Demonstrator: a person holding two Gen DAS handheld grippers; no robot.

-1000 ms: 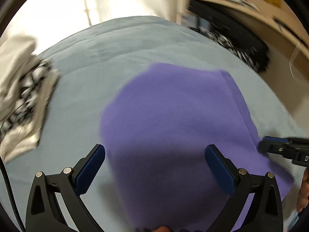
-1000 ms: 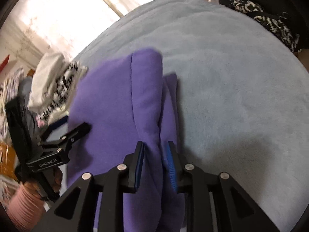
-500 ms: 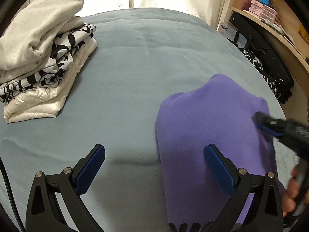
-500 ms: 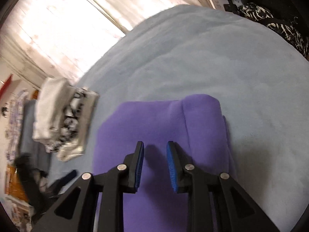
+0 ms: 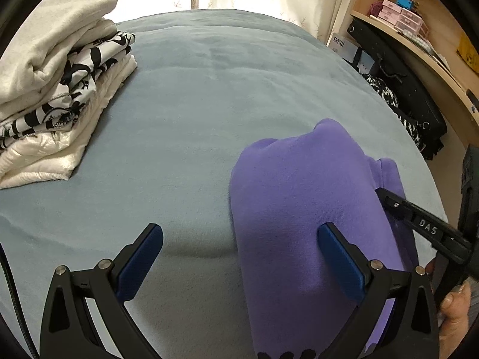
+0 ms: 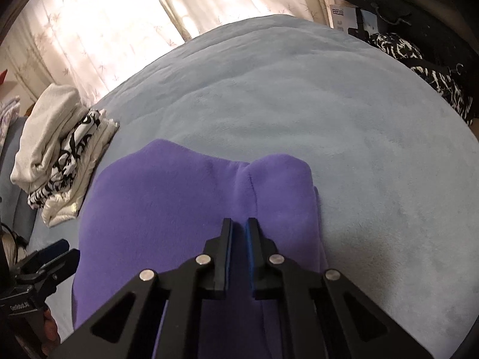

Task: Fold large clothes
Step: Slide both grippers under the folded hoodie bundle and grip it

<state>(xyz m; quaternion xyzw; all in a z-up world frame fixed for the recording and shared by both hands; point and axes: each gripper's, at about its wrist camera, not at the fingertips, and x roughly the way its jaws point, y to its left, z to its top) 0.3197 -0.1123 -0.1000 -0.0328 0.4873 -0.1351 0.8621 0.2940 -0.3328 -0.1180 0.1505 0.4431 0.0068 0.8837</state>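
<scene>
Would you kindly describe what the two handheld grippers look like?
Both the left gripper and the right gripper have matte black angular frames with triangular cutouts, silver round bolts and blue-padded fingers. White lettering marks the right gripper's side; a bare hand grips it.

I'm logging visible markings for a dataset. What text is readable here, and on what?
"DAS": on the right gripper finger.
"GenRobot.AI", small and tilted: on the left gripper body.
White box beside the bed: characters too blurred to read.
Pink boxes: nothing legible.
</scene>
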